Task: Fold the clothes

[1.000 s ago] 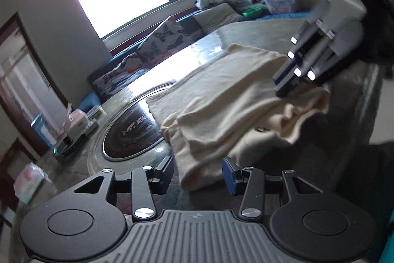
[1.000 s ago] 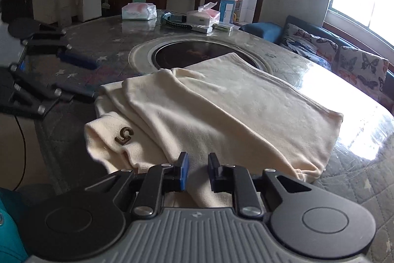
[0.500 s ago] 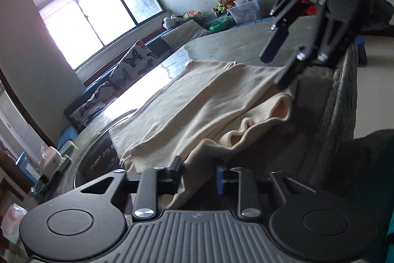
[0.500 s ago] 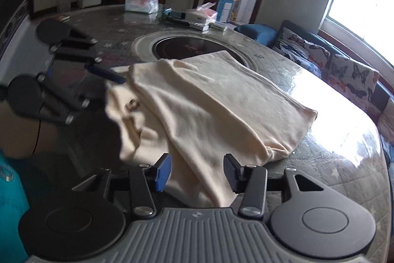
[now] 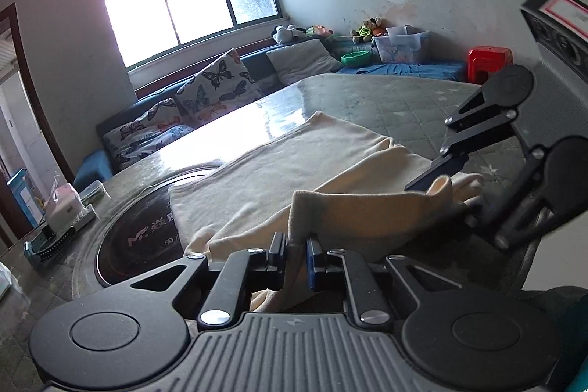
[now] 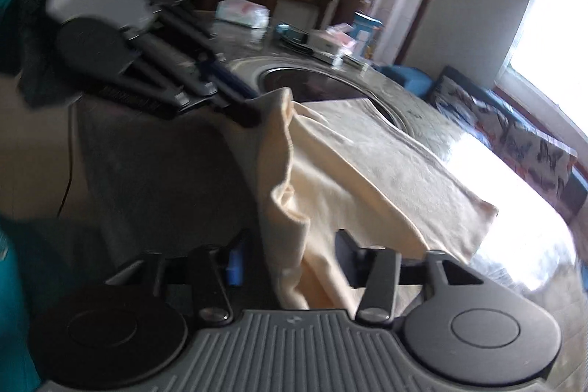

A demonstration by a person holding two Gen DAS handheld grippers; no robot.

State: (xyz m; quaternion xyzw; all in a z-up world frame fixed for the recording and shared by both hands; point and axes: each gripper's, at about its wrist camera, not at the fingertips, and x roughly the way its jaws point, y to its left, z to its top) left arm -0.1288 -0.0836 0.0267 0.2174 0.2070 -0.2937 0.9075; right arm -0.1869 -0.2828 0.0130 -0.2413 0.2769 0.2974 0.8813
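Left gripper [image 5: 294, 254], lower centre, has just closed on the cream garment [image 5: 279, 179]. Right gripper [image 6: 290, 258], blurred, has been closing; its jaws apparently stand apart around the hem. Folding barely begun.

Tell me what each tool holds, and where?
Left tool, just closing, pinches the cream garment's near edge. Right tool, also closing, has that edge between its jaws, unclamped.

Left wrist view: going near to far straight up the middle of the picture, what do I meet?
Left gripper shut on the cream garment's edge → the flat part of the garment → bare table → grey cushion on the sofa → window.
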